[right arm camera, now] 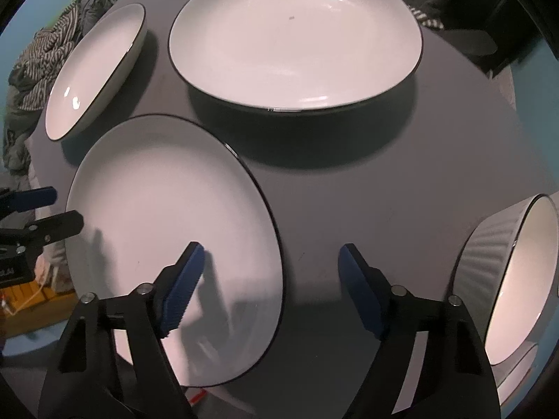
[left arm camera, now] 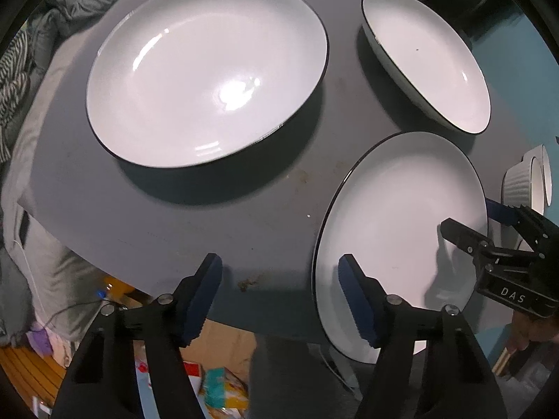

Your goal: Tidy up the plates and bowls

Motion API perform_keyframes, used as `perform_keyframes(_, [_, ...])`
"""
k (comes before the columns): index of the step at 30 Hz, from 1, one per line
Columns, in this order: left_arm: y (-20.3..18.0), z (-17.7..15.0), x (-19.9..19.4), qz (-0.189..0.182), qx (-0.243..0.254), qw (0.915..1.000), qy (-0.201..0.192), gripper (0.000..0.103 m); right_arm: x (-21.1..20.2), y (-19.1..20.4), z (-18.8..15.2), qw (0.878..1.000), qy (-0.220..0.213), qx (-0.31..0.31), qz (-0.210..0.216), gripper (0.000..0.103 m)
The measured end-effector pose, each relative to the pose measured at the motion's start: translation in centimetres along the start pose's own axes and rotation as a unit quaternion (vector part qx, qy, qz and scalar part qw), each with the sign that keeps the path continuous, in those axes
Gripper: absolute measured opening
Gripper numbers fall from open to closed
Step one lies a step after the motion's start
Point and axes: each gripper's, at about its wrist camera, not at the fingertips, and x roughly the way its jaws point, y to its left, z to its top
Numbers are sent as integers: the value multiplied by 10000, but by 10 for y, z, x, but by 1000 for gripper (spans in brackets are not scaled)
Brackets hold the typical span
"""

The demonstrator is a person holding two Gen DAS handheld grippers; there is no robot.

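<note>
Grey round tabletop [left arm camera: 216, 216] underfoot, clutter of striped and grey fabric [left arm camera: 14, 70] off its far edge, cardboard and packaging on the floor below. Three white dark-rimmed dishes spread across it: large shallow white plate [left arm camera: 206, 73] on the left of the left wrist view, second deep white dish [left arm camera: 426, 59] to the upper right, and flat white dark-edged plate [left arm camera: 401, 237] nearest, overhanging the table's near edge. White ribbed bowl [right arm camera: 517, 279] standing apart on the right of the right wrist view. Left gripper [left arm camera: 279, 300] pointing down, blue pads wide apart, straddling the flat plate's left rim, one finger over bare table, the other over the plate, no visible pinch. Right gripper [right arm camera: 270, 289] likewise spread, straddling the opposite rim, left pad over the plate, right pad over grey table. Nothing clamped by either; contact with the rim too close to call.
</note>
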Motion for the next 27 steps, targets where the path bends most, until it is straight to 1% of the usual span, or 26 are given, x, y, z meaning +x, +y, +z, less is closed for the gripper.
perform_keyframes(1, [2,-1,2,-38,-15,10000,43,62,-1,1,-2,10000,-3,11,21,77])
perform_keyframes(2, [3,0,4,-71,-26,9999,94,59,-2,1,-2,10000,-2,28,53,75])
perform_keyframes(3, [4,0,6,-100,-42,9998,143,55,-3,1,-2,10000,5,40,89,71])
perform_keyframes(4, [6,0,7,-141,-67,9997,166,55,-3,1,-2,9999,20,37,97,68])
perform_keyframes(6, [9,0,8,-239,-160,9994,180,52,-4,0,-2,9999,76,53,140,58])
perform_keyframes(7, [10,0,8,-280,-194,9993,183,50,-4,-1,-2,9996,130,90,228,56])
perform_keyframes(9, [11,0,9,-361,-222,9989,204,46,-4,-2,-2,9992,182,130,334,48])
perform_keyframes(12, [8,-1,13,-420,-152,9987,261,42,-3,-2,-3,9986,275,166,429,40])
perform_keyframes(16, [4,1,17,-470,22,9985,284,33,-1,0,-3,9979,335,149,529,40])
perform_keyframes(17, [3,0,18,-487,49,9984,299,32,0,-6,10,9978,356,139,543,40])
perform_keyframes(19, [3,3,18,-534,53,9980,329,28,1,-5,14,9976,404,127,541,38])
perform_keyframes(20, [3,3,18,-550,46,9979,332,27,2,-4,14,9976,427,150,525,33])
perform_keyframes(21, [4,3,19,-572,47,9978,338,27,3,-5,16,9970,470,212,575,26])
perform_keyframes(22, [5,4,20,-589,47,9976,352,27,5,-3,17,9956,542,274,716,23])
perform_keyframes(23, [5,3,21,-619,43,9974,374,26,7,-3,19,9938,624,364,846,23])
perform_keyframes(27, [7,0,26,-740,59,9963,427,20,10,-1,21,9929,628,428,914,22])
